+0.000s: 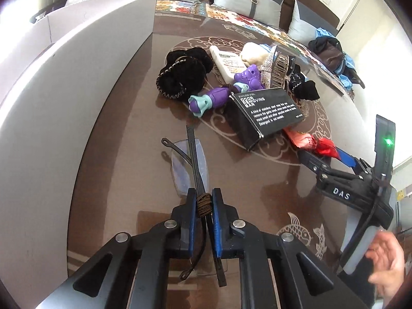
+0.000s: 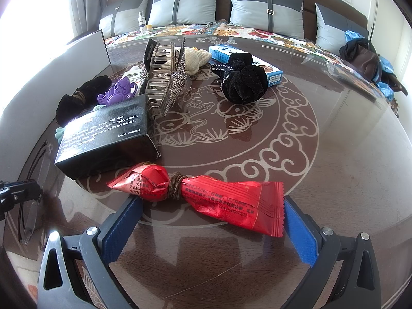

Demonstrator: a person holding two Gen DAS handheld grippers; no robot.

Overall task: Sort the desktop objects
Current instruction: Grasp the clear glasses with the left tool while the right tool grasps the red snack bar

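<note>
Your left hand-held gripper (image 1: 204, 206) is squeezed tight on folded glasses (image 1: 191, 162) tied with a brown band, low over the tabletop (image 1: 270, 180). Your right hand-held gripper (image 2: 211, 221) is wide open around a red snack packet (image 2: 206, 193) lying on the tabletop. The black box (image 2: 108, 139) hides part of the purple toy (image 2: 116, 94).

Two black scrunchies (image 2: 243, 81) (image 2: 77, 103), one black box (image 2: 108, 144), one red packet (image 2: 200, 195)

We note: red wrapper (image 2: 206, 195), black box (image 2: 108, 139) white lettering, purple toy (image 1: 247, 77), brown desk (image 2: 334, 180) pale cloud motifs.
</note>
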